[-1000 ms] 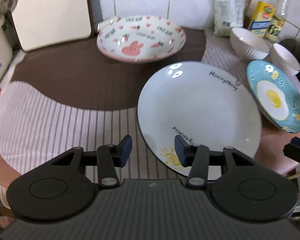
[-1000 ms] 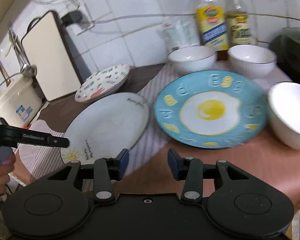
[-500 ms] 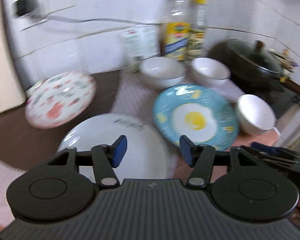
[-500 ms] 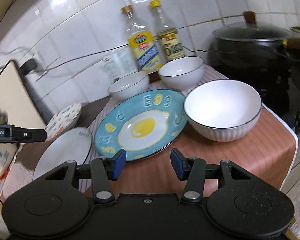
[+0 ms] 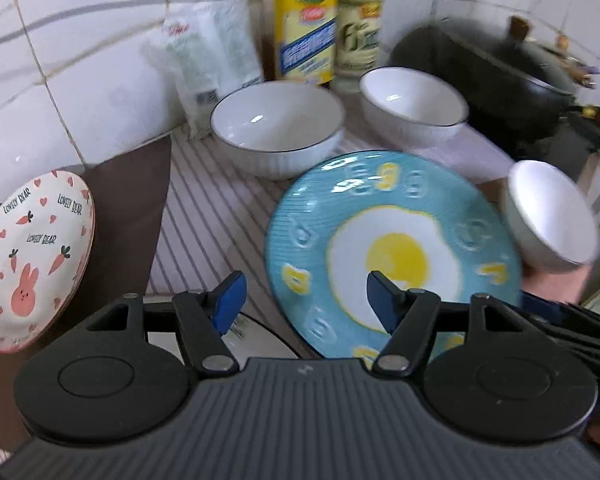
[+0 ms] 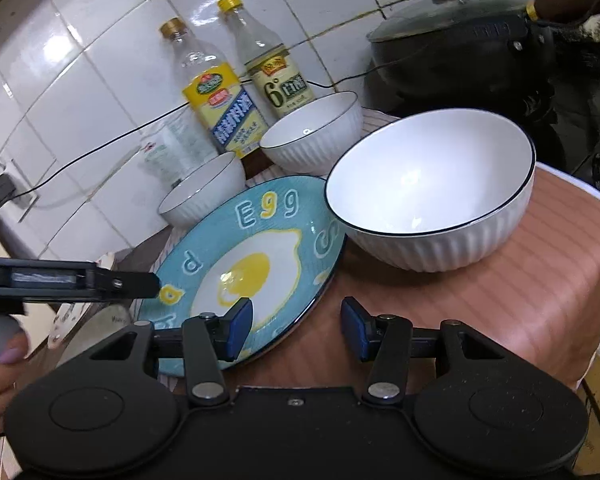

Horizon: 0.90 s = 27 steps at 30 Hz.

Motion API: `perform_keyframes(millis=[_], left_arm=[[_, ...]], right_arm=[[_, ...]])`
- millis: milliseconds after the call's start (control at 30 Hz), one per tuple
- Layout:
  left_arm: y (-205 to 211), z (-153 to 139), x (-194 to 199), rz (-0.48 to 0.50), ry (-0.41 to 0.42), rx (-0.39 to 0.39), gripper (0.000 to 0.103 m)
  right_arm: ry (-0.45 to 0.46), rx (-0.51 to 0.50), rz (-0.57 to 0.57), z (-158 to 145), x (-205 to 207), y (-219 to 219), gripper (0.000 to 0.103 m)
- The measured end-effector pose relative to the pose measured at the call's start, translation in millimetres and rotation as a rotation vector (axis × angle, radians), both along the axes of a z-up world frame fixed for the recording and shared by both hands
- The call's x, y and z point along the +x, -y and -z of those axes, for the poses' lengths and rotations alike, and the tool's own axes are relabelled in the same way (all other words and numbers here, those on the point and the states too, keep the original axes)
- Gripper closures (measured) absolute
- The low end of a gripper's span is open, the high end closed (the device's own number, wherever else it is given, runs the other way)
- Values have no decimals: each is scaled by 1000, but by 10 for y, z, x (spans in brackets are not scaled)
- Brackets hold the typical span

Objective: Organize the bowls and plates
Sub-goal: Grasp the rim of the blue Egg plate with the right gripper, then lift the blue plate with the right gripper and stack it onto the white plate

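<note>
A blue fried-egg plate (image 5: pixel 392 256) (image 6: pixel 252 268) lies in the middle of the counter. Three white ribbed bowls stand around it: two at the back (image 5: pixel 278 128) (image 5: pixel 414 106) and a big one (image 6: pixel 432 188) at the right, also in the left wrist view (image 5: pixel 552 220). A pink rabbit plate (image 5: pixel 32 256) lies at the left. The edge of a white plate (image 5: pixel 256 340) shows under my left gripper. My left gripper (image 5: pixel 304 300) is open and empty over the blue plate's near-left edge. My right gripper (image 6: pixel 296 326) is open and empty at the blue plate's near-right rim.
Two bottles (image 6: pixel 220 100) (image 6: pixel 276 76) and a plastic packet (image 5: pixel 204 60) stand against the tiled wall. A black lidded pot (image 6: pixel 460 44) sits at the back right. The cloth-covered counter (image 6: pixel 540 280) ends at the right edge.
My left gripper swung right from the white plate to the blue egg plate. My right gripper moved right and closer to the big white bowl. Both stayed open.
</note>
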<state>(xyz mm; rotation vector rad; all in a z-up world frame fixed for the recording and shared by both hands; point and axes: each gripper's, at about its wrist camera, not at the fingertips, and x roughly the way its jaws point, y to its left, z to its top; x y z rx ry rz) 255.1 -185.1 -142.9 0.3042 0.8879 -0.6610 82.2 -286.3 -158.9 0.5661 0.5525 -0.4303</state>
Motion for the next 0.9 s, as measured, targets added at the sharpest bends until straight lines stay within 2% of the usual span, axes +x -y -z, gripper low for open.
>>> perform_keyframes(millis=[67, 200, 233, 300, 400, 633, 900], left_arm=[[35, 73, 148, -5, -23, 17, 38], [90, 154, 349, 15, -45, 32, 44], [95, 180, 402, 15, -56, 40, 53], [91, 236, 501, 9, -105, 44, 64], [47, 265, 590, 11, -182, -22, 81], [10, 320, 583, -8, -202, -48, 81], [10, 307, 516, -19, -232, 5, 81]], right_arm=[[6, -2, 11, 8, 40, -4, 49], [-9, 12, 32, 27, 117, -9, 67], [-13, 10, 45, 30, 125, -15, 69], [-26, -5, 58, 27, 140, -38, 73], [-36, -33, 47, 30, 132, -48, 76], [-35, -39, 48, 19, 131, -54, 76], [-30, -36, 58, 14, 130, -58, 76]])
